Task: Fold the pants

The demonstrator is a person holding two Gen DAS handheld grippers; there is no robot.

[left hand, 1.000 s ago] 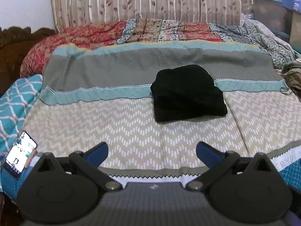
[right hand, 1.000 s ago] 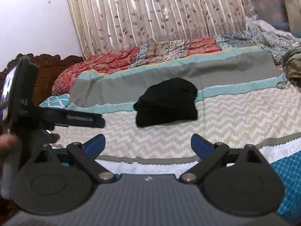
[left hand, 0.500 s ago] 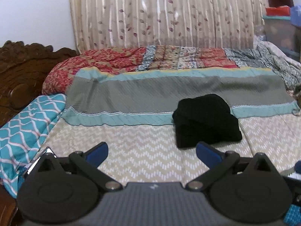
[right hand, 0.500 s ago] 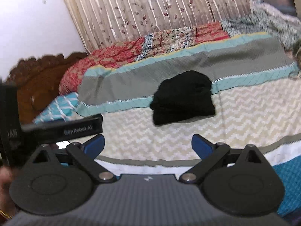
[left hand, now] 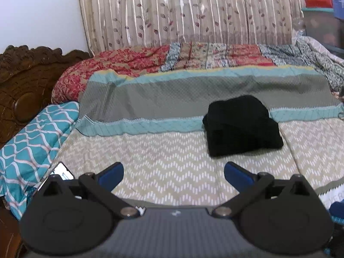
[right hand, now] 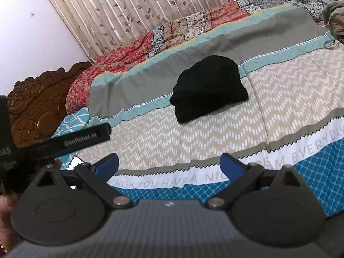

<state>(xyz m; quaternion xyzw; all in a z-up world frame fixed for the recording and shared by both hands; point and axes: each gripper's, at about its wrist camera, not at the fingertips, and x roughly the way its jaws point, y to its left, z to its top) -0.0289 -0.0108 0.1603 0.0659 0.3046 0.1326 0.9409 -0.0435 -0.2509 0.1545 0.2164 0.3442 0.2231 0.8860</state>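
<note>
- Pants [left hand: 243, 126] – black, folded into a compact bundle, lying on bed's patterned cover [left hand: 167, 161], straddling teal stripe & zigzag band
- L gripper [left hand: 173, 171] – fingers spread wide, nothing between them, held above near edge of bed, well apart from pants
- R gripper [right hand: 169, 164] – fingers also spread, empty, over blue border w/ printed text
- Phone [left hand: 61, 171] w/ lit screen by teal pillow [left hand: 32, 146], left side
- Carved wooden headboard [left hand: 19, 79] beyond pillow
</note>
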